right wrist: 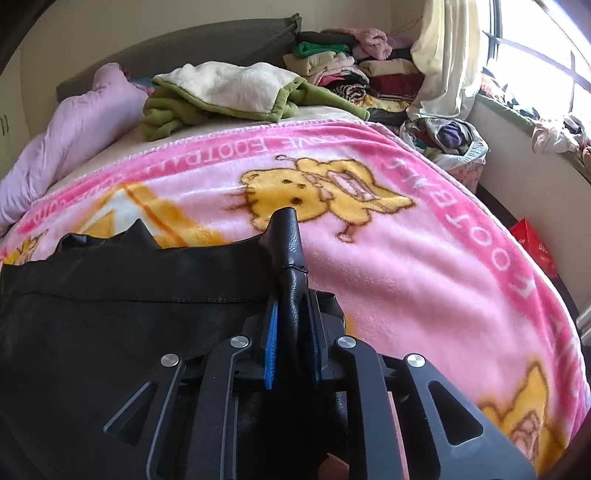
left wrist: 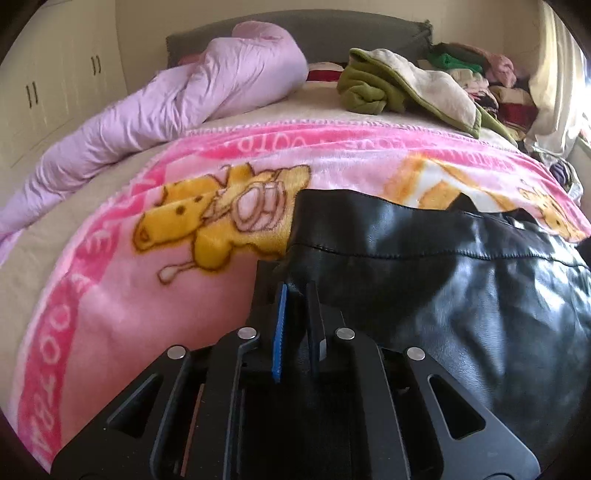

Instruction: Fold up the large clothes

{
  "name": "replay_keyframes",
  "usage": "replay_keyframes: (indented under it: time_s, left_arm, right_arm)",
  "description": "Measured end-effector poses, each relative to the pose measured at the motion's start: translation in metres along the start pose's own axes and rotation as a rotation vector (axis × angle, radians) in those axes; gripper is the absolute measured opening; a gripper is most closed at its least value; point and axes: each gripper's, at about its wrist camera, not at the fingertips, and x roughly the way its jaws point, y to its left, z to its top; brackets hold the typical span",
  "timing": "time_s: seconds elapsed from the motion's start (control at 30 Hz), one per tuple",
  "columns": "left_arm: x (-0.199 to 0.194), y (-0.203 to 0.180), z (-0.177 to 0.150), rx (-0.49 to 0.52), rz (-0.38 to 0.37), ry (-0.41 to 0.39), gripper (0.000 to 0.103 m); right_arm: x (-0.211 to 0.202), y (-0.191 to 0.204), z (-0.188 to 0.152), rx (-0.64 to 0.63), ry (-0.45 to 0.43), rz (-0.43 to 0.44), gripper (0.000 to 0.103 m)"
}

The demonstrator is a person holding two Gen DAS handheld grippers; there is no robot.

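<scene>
Black leather garment [left wrist: 443, 280]: lying on pink blanket [left wrist: 122, 295] at bed's near edge. Left gripper [left wrist: 295, 295] pinching its left corner; right gripper [right wrist: 291, 295] clamping its right corner, jaws closed.

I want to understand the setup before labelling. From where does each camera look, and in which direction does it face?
Left wrist: sits on the left gripper, looks along its fingers across the bed toward the headboard; the fingers pinch the left edge of the black leather garment.
Right wrist: sits on the right gripper, faces the same way; its fingers pinch the garment's right edge, window at right.
Shared: garment, pink blanket, green blanket, lilac duvet.
</scene>
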Motion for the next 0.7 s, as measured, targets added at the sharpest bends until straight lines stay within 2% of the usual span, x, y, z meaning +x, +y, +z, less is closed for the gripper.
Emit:
replay_keyframes:
  time_s: [0.1,0.17,0.2,0.23,0.3,0.37,0.57,0.7]
  left_arm:
    - [-0.007,0.002,-0.001,-0.008,-0.015,-0.006,0.007]
    - [-0.011,0.004,-0.002,-0.015,-0.028,-0.009,0.018]
    - [-0.012,0.005,-0.003,-0.019,-0.036,-0.008,0.020]
    - [-0.015,0.005,-0.004,-0.024,-0.044,-0.008,0.024]
    - [-0.020,0.005,-0.005,-0.026,-0.056,-0.009,0.033]
    - [-0.029,0.006,-0.007,-0.025,-0.046,-0.011,0.055]
    - [-0.058,0.021,-0.020,-0.072,-0.085,-0.004,0.074]
    - [-0.075,0.025,-0.027,-0.077,-0.099,-0.012,0.082]
  right_arm:
    - [-0.006,-0.009,-0.001,0.035,-0.007,0.036,0.021]
    - [-0.012,-0.014,-0.002,0.043,-0.005,0.055,0.025]
    - [-0.014,-0.015,-0.003,0.039,-0.007,0.058,0.027]
    - [-0.019,-0.016,-0.005,0.036,-0.009,0.054,0.035]
    - [-0.026,-0.020,-0.009,0.048,-0.010,0.076,0.040]
    - [-0.034,-0.026,-0.015,0.067,-0.011,0.087,0.046]
    - [-0.065,-0.034,-0.031,0.100,-0.031,0.181,0.064]
    - [-0.089,-0.027,-0.042,0.067,-0.054,0.227,0.068]
